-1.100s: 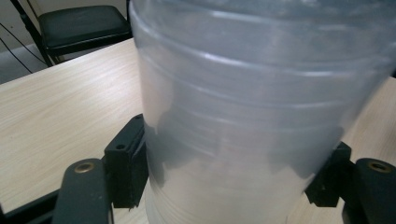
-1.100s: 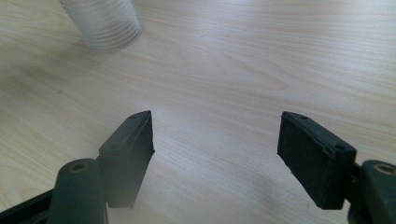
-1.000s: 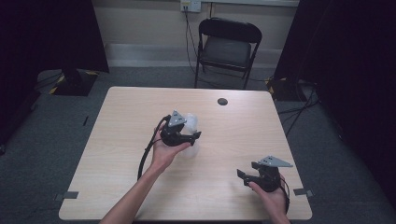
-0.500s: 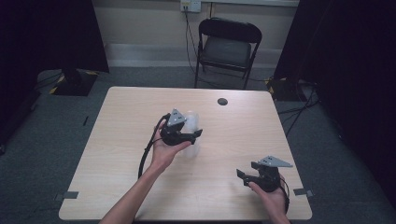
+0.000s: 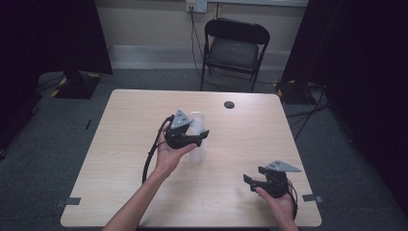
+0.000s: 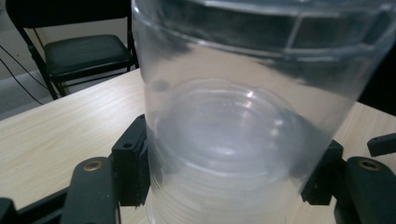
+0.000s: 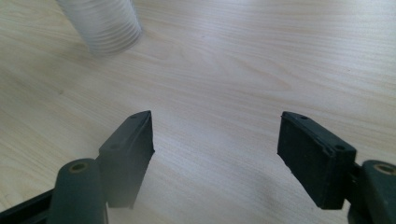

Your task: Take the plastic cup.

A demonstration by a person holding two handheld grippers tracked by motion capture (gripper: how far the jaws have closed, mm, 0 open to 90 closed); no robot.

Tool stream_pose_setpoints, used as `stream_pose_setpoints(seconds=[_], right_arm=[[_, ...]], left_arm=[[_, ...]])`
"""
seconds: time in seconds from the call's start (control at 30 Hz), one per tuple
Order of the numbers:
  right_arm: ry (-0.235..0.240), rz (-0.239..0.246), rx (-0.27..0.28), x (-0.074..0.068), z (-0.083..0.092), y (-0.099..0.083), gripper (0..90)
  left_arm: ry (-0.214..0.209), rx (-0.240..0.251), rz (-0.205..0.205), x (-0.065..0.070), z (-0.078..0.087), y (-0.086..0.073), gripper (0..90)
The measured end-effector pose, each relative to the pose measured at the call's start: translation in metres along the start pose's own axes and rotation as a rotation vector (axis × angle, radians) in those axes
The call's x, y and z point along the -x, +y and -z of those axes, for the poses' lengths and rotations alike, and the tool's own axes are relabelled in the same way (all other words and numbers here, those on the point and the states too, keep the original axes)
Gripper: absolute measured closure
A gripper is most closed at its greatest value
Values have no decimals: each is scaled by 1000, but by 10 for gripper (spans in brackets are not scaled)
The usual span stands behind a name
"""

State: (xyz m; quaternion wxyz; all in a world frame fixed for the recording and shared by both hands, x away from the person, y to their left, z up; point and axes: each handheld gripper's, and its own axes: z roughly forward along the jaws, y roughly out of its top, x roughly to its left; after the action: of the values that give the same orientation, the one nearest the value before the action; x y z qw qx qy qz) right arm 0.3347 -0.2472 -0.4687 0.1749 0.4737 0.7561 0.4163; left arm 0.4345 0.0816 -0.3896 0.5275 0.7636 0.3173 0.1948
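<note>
A clear plastic cup with a ribbed lower part stands upright at the middle of the table. My left gripper is shut on it, and in the left gripper view the cup sits between both jaws, touching their pads. It looks like a nested stack, though I cannot tell for sure. My right gripper rests open near the front right corner with nothing between its jaws. In the right gripper view that gripper points over bare wood toward the cup's base.
A small black round disc lies near the table's far edge. A black folding chair stands behind the table. A black cable trails from the left gripper along the forearm. Dark curtains hang on both sides.
The left hand and the cup have shifted only slightly, with the cup's top a touch higher. The right gripper has stayed where it was, still open.
</note>
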Motion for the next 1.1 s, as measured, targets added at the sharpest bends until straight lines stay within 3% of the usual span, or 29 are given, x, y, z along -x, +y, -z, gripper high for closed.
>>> stream_pose_setpoints(seconds=[0.5, 0.97, 1.1], right_arm=[[2, 0, 9, 0, 1, 0, 264], [7, -2, 12, 0, 1, 0, 264], [10, 0, 12, -1, 1, 0, 265]], left_arm=[[0, 65, -15, 2, 7, 6, 340], [-16, 131, 0, 2, 17, 13, 339], [-39, 133, 25, -1, 20, 16, 343]])
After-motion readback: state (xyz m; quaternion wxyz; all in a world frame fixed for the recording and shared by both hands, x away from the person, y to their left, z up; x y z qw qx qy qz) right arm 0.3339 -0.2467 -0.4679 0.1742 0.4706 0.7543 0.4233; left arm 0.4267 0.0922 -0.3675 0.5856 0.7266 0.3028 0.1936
